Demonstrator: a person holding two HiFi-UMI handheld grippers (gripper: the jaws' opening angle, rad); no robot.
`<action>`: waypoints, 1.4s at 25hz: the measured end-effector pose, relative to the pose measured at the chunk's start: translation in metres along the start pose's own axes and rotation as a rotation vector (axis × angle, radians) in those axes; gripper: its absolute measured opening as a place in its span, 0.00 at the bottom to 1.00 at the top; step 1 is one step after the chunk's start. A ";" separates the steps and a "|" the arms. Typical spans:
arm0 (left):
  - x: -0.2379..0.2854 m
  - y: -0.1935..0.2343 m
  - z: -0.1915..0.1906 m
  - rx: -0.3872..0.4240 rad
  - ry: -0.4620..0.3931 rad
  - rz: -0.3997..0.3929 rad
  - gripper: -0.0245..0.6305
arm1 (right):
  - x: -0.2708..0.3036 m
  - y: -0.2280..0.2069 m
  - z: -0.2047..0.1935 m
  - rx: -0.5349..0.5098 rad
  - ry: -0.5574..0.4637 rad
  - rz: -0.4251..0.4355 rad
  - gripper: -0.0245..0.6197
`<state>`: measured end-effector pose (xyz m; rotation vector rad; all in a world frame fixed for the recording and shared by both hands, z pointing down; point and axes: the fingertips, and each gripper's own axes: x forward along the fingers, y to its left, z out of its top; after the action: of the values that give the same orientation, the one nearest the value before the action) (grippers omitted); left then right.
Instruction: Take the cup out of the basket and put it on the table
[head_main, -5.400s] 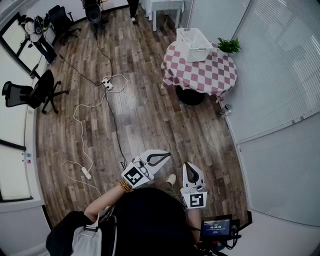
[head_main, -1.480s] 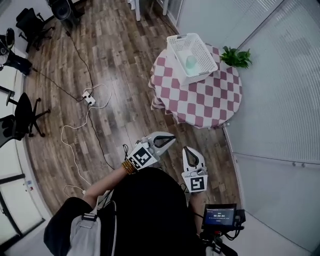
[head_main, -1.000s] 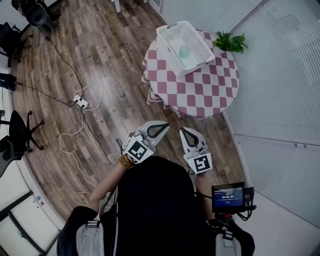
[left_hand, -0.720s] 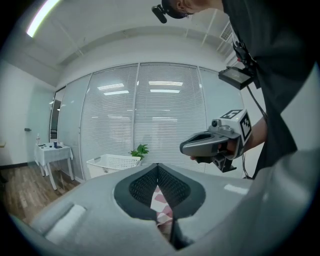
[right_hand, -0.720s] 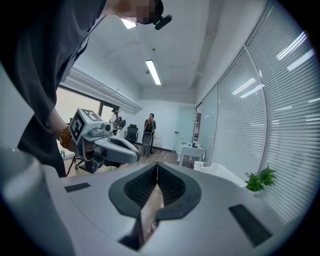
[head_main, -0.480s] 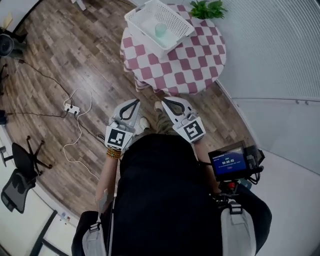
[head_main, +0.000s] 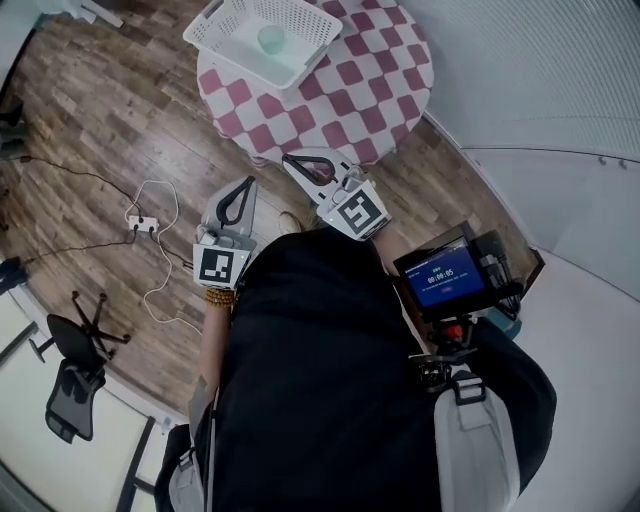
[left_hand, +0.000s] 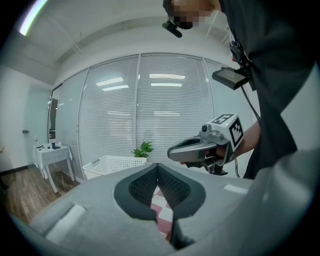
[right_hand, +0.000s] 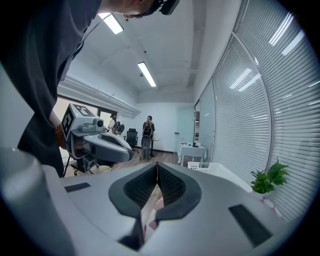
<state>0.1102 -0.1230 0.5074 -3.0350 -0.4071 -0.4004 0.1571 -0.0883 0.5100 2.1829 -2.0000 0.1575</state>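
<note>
A pale green cup (head_main: 271, 38) stands inside the white lattice basket (head_main: 230, 22) on the round table with a red-and-white checked cloth (head_main: 350, 90). Both grippers are short of the table's near edge, over the wooden floor. My left gripper (head_main: 249, 183) is shut and empty; its own view shows the jaws (left_hand: 157, 165) meeting, with the basket (left_hand: 112, 164) ahead. My right gripper (head_main: 290, 160) is also shut and empty, tips nearly over the cloth's edge. From the right gripper (right_hand: 157, 164) the basket (right_hand: 215, 170) lies ahead to the right. Both gripper views have the cup hidden by the basket wall.
A potted plant (left_hand: 144, 148) stands behind the basket by the blinds. A power strip with cables (head_main: 140, 222) lies on the floor to the left, an office chair (head_main: 70, 385) farther back. A screen device (head_main: 445, 275) hangs at the person's right side. People stand far off (right_hand: 147, 130).
The person has walked up to the table; basket and table have come much closer. Both grippers moved forward toward the table's edge, still shut.
</note>
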 end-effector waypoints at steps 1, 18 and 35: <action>0.002 0.000 0.002 0.010 -0.002 -0.006 0.04 | 0.001 -0.001 0.000 0.004 -0.002 -0.005 0.05; 0.057 0.005 -0.003 -0.048 0.103 0.106 0.04 | 0.013 -0.096 -0.046 0.098 0.045 0.079 0.05; 0.044 0.063 -0.048 -0.156 0.075 0.292 0.04 | 0.143 -0.196 -0.073 -0.581 0.372 0.350 0.09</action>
<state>0.1556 -0.1771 0.5642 -3.1463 0.0772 -0.5458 0.3678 -0.1970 0.5976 1.3388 -1.8860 0.0171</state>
